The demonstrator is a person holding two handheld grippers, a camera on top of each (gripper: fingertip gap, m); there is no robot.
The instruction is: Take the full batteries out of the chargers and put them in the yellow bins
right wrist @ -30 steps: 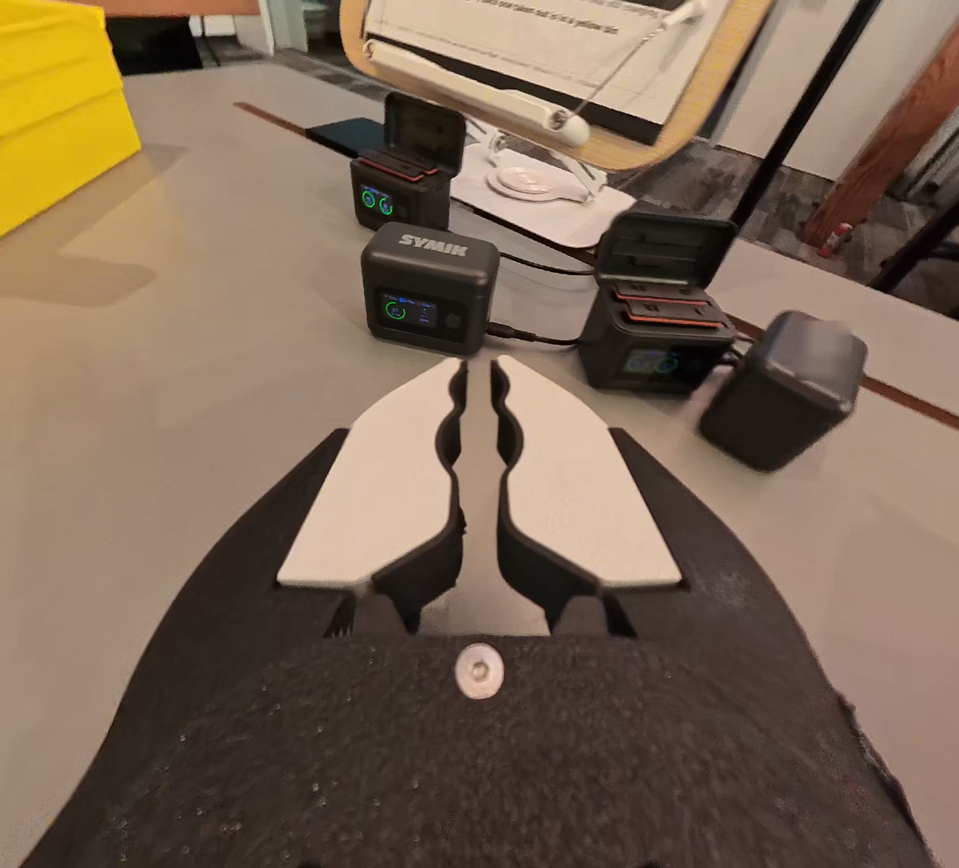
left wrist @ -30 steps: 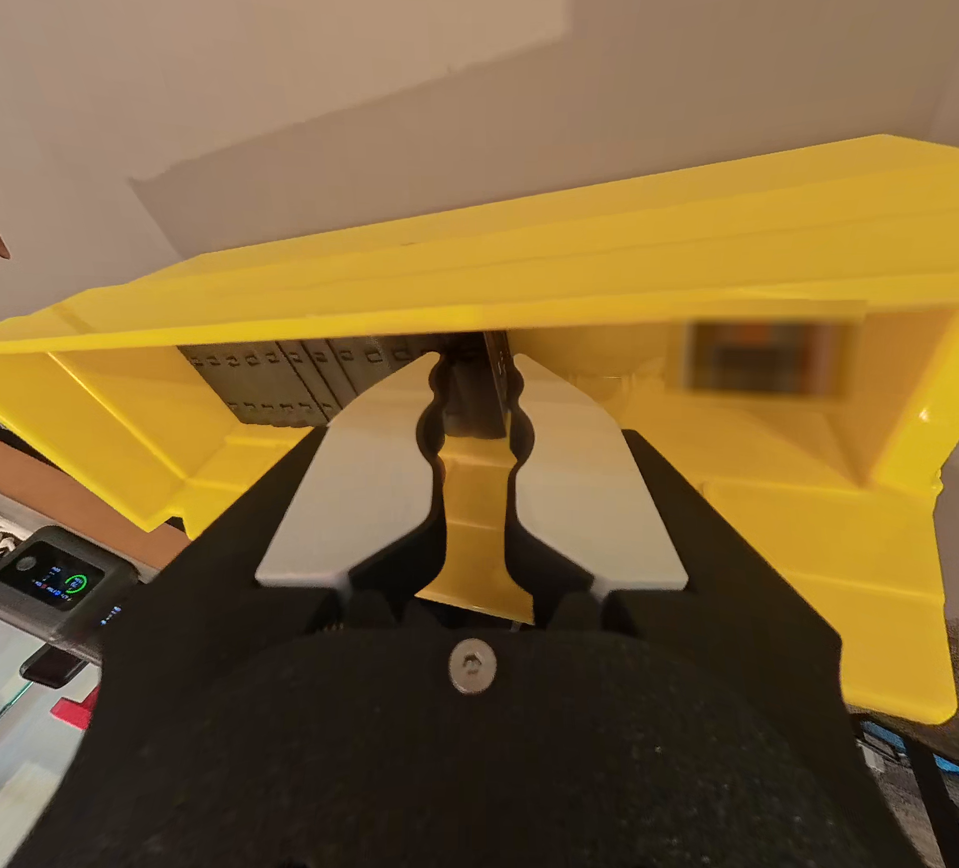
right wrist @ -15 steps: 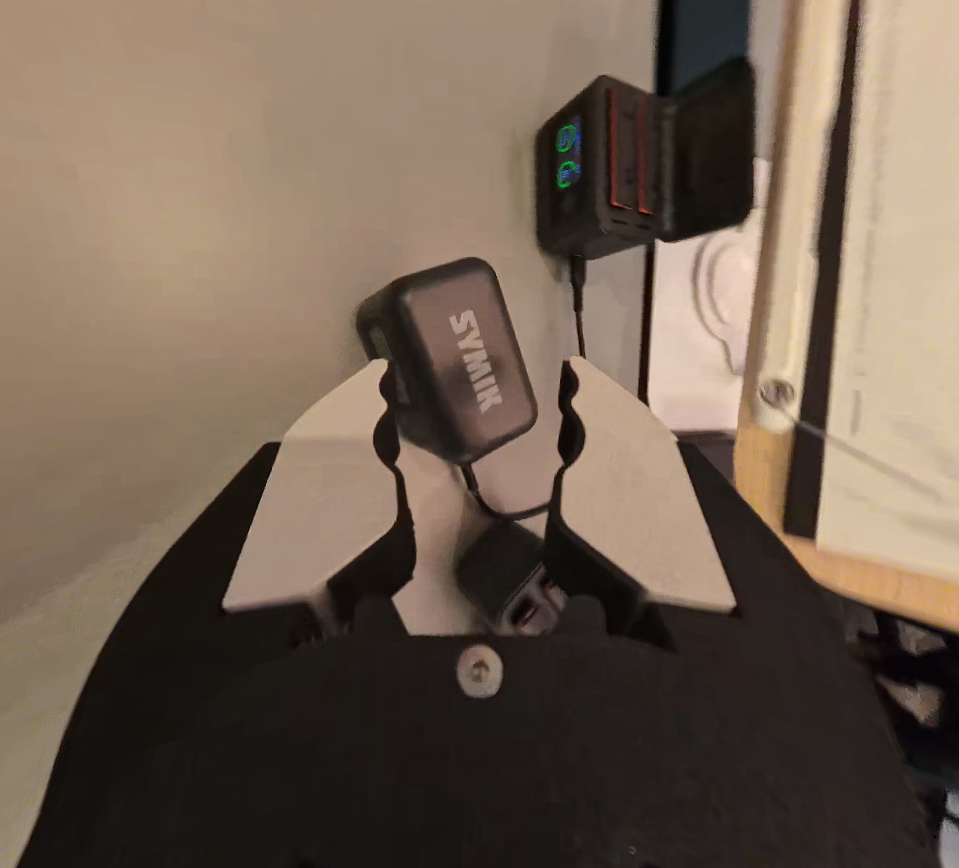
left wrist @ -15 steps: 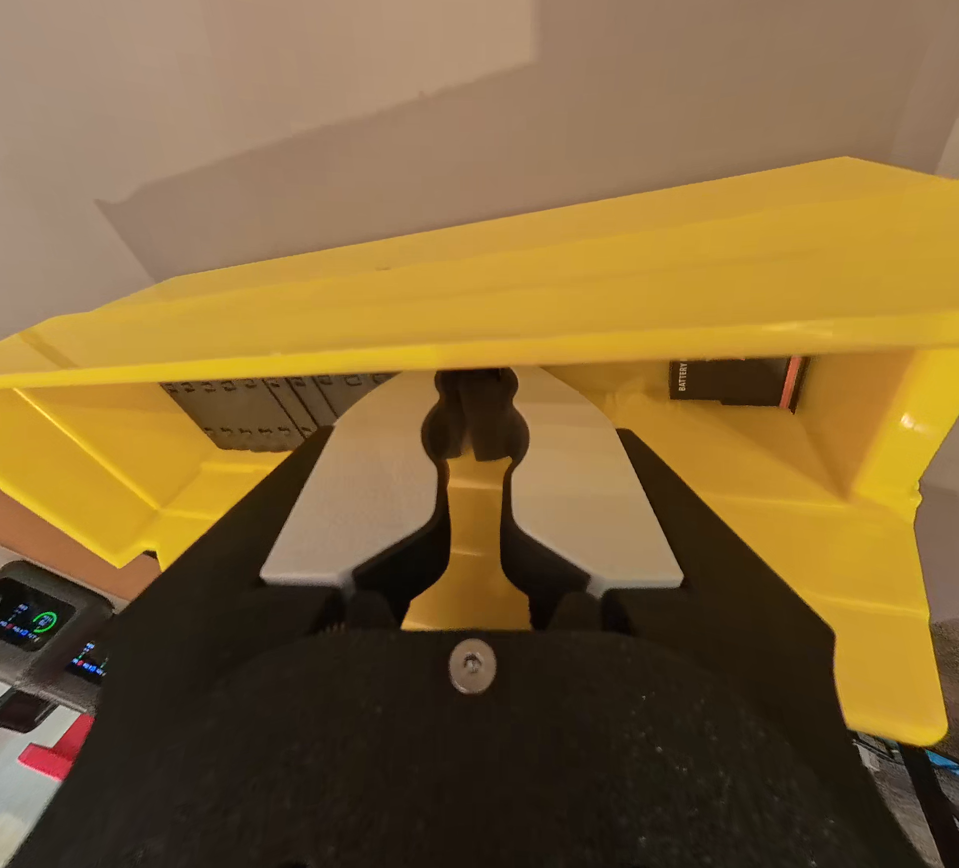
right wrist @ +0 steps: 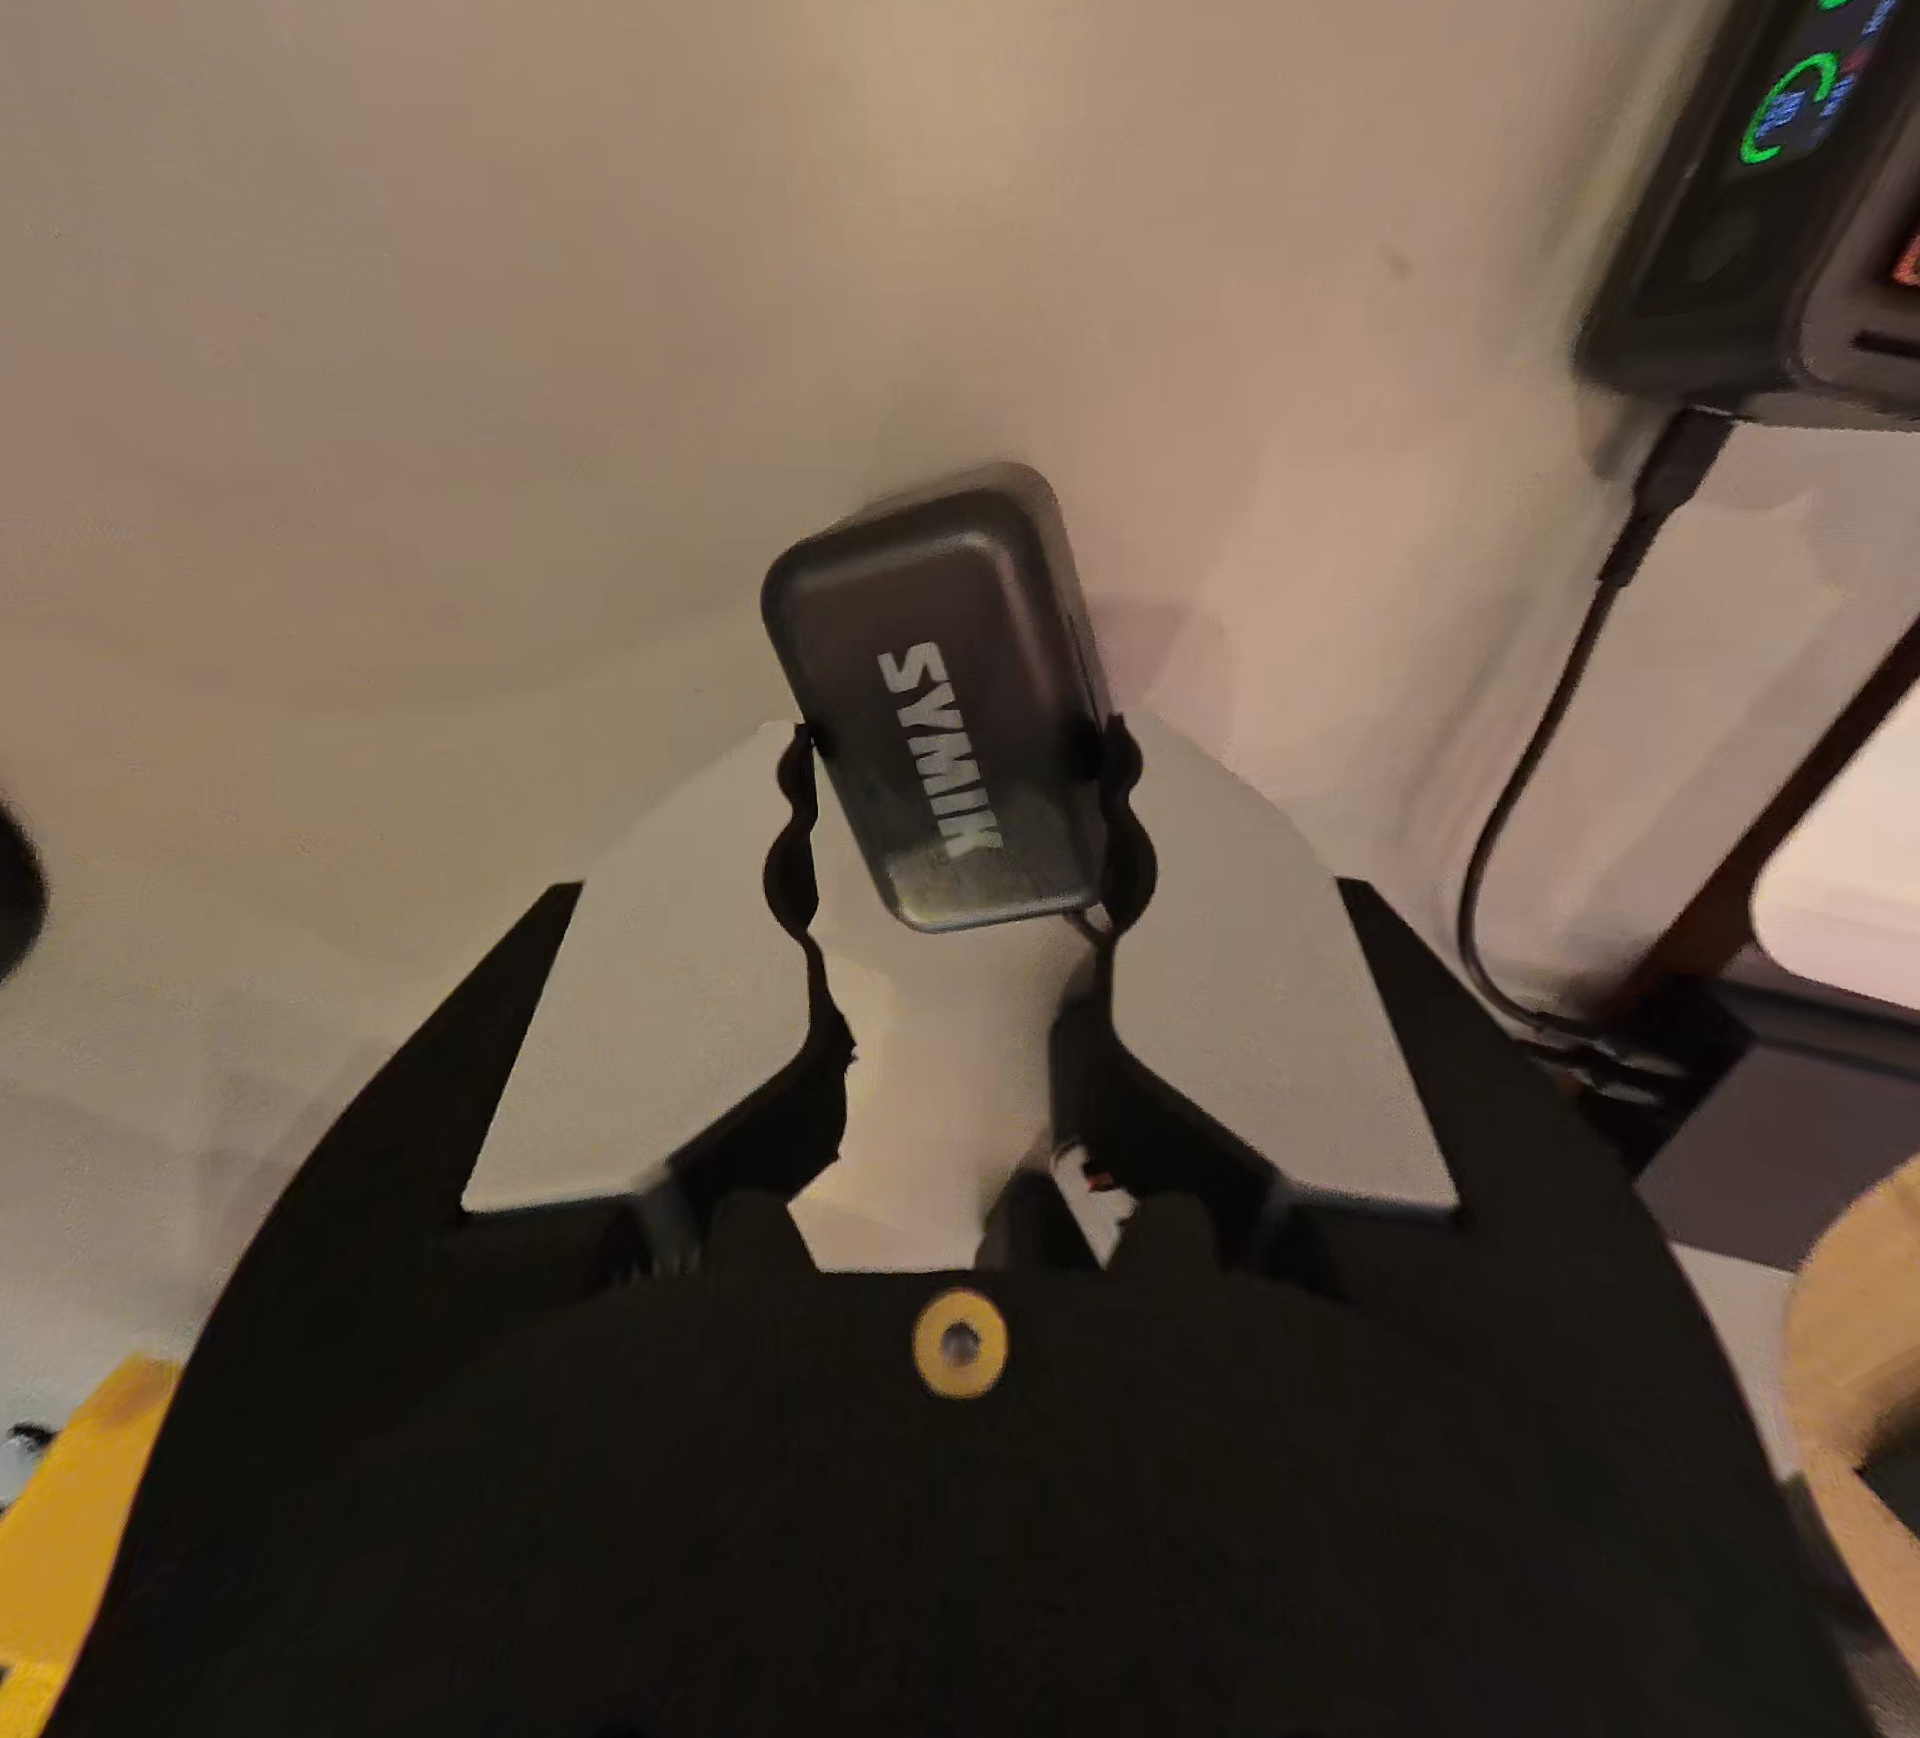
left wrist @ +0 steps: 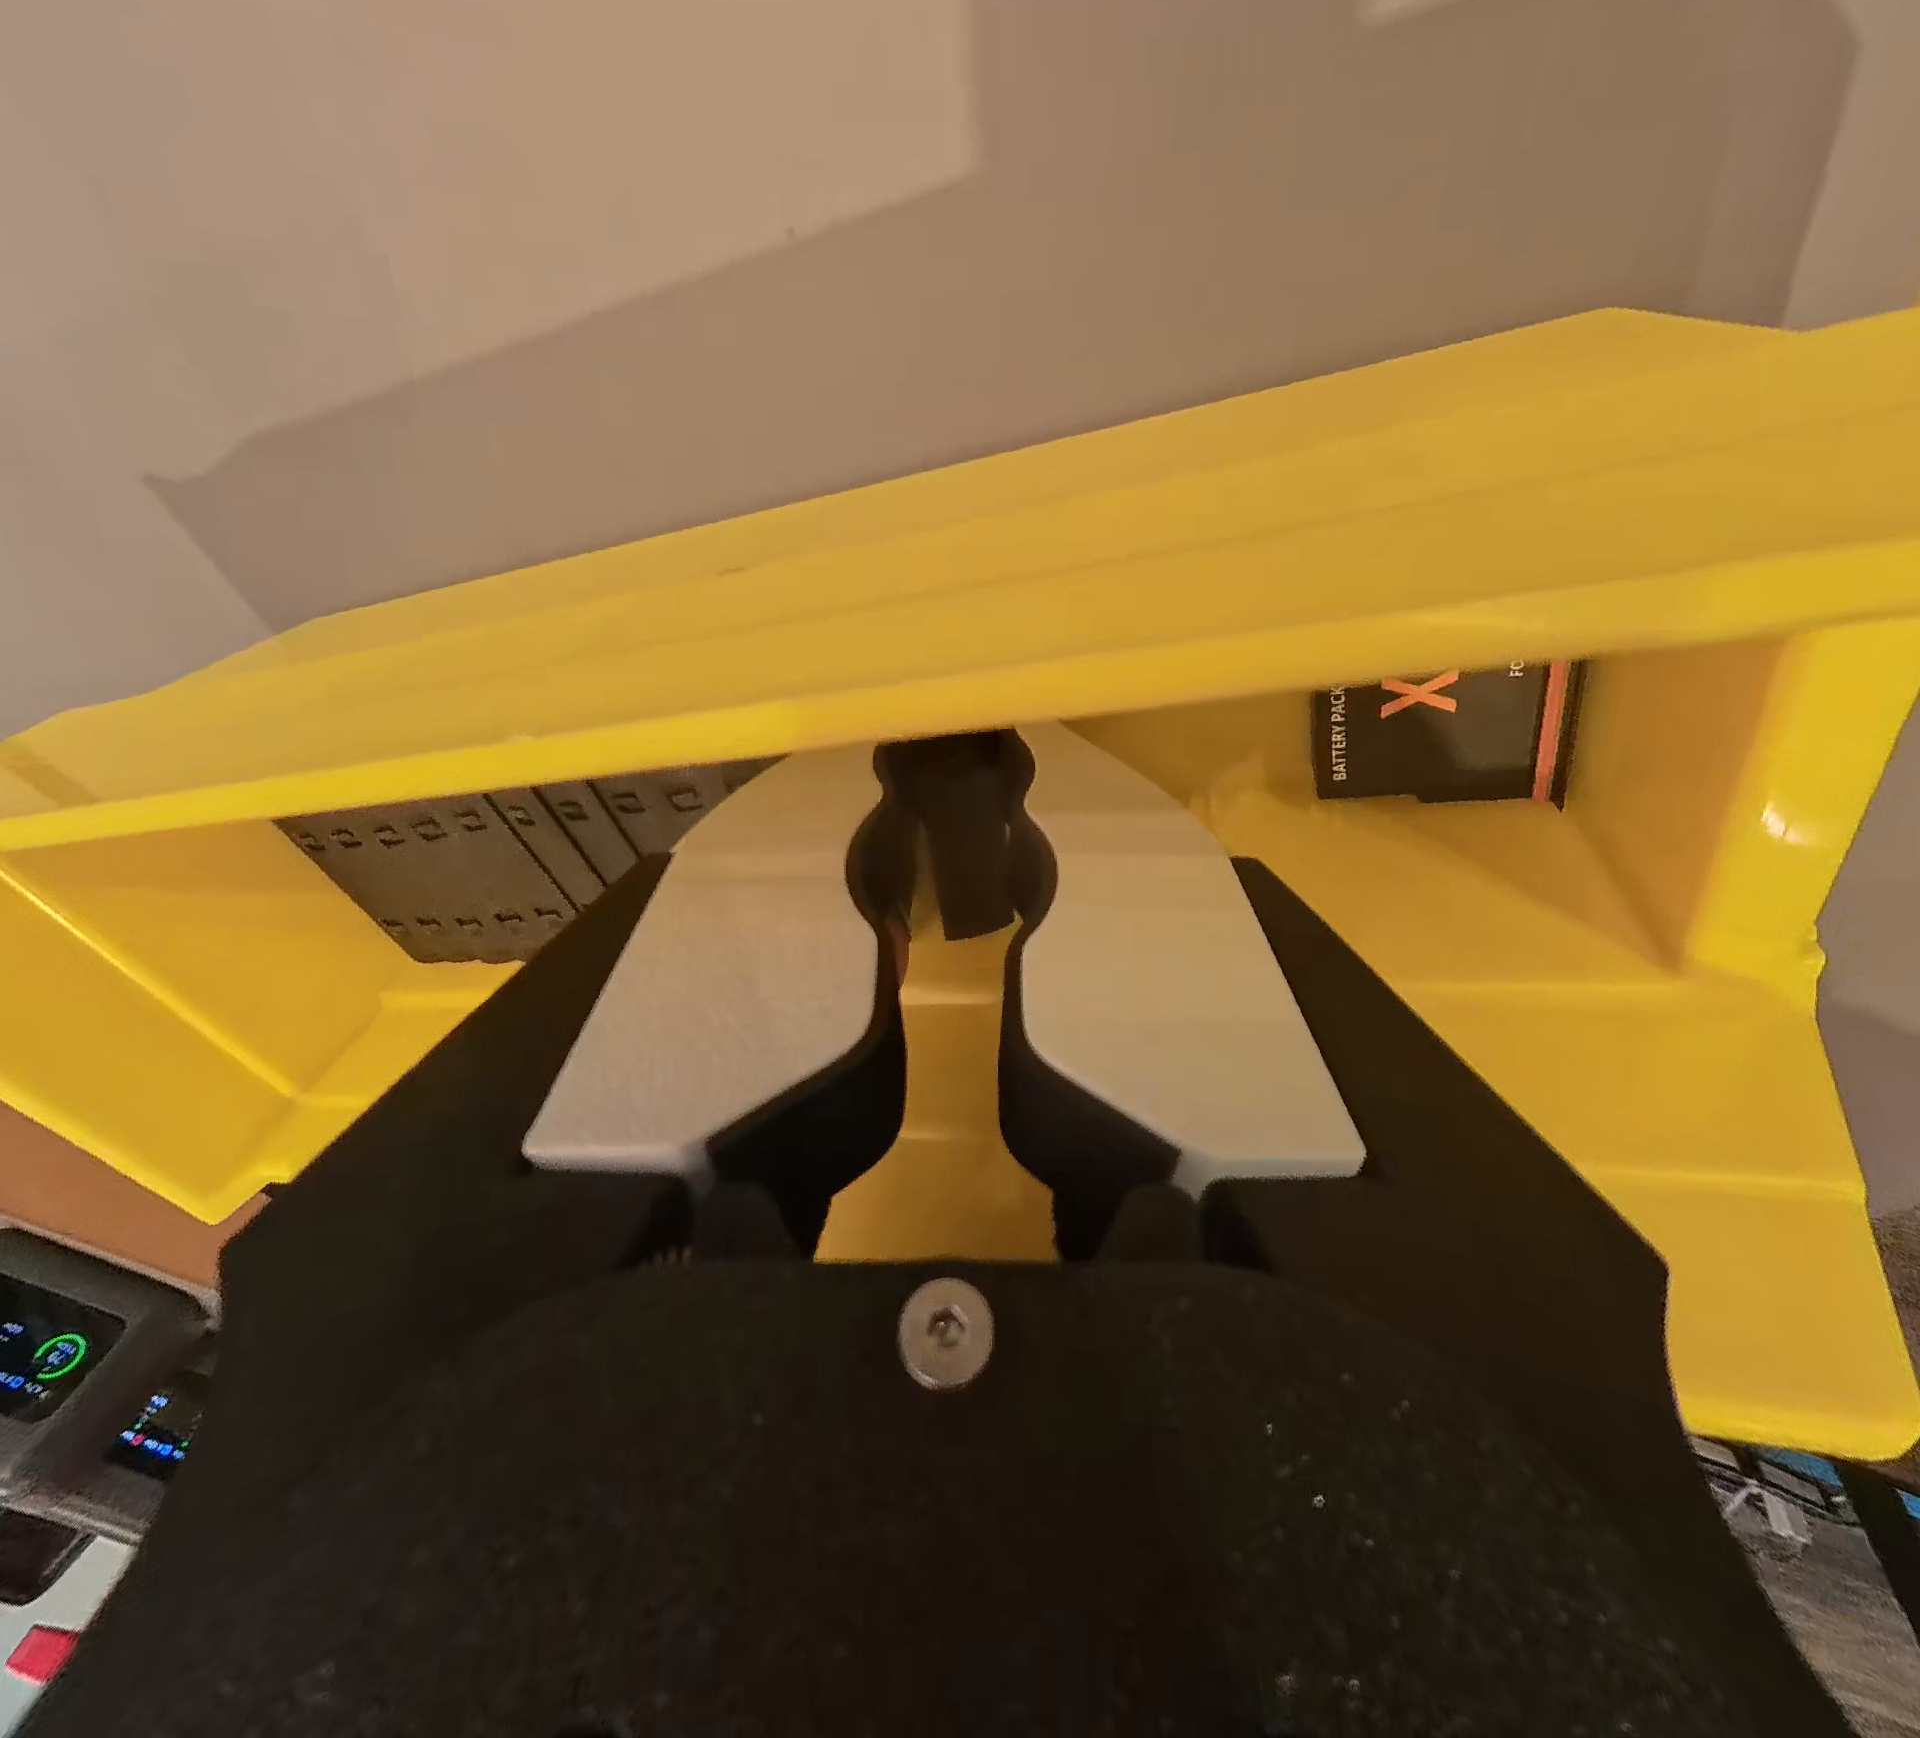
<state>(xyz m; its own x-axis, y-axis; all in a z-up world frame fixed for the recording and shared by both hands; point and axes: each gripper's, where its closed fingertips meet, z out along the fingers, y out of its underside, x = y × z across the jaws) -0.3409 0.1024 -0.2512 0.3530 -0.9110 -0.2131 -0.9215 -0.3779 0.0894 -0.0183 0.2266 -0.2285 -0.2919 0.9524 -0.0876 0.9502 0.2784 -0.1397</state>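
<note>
In the left wrist view my left gripper (left wrist: 956,758) reaches into the open front of a yellow bin (left wrist: 1039,608), its tips just under the rim. It is shut on a dark battery (left wrist: 966,857) held upright between the tips. A row of grey batteries (left wrist: 457,867) lies in the bin at the left, and a black battery with orange trim (left wrist: 1444,732) lies at the right. In the right wrist view my right gripper (right wrist: 956,732) looks down on a closed dark grey charger (right wrist: 935,712). Its fingertips (right wrist: 805,738) press the charger's two long sides.
A second charger (right wrist: 1766,130) with green rings lit stands at the upper right, its black cable (right wrist: 1538,753) running down the right side. A wooden board edge (right wrist: 1860,1325) is at the lower right. Chargers with lit displays (left wrist: 52,1376) sit below the bin's left end. Spacing between my two grippers at the tips: around 35 cm. My right tips are about 35 cm from the black battery with orange trim (left wrist: 1444,732), my left tips only 8 cm.
My left gripper has moved slightly deeper into the bin with the battery. My right gripper has come down over the closed charger, and its jaws have narrowed onto its sides.
</note>
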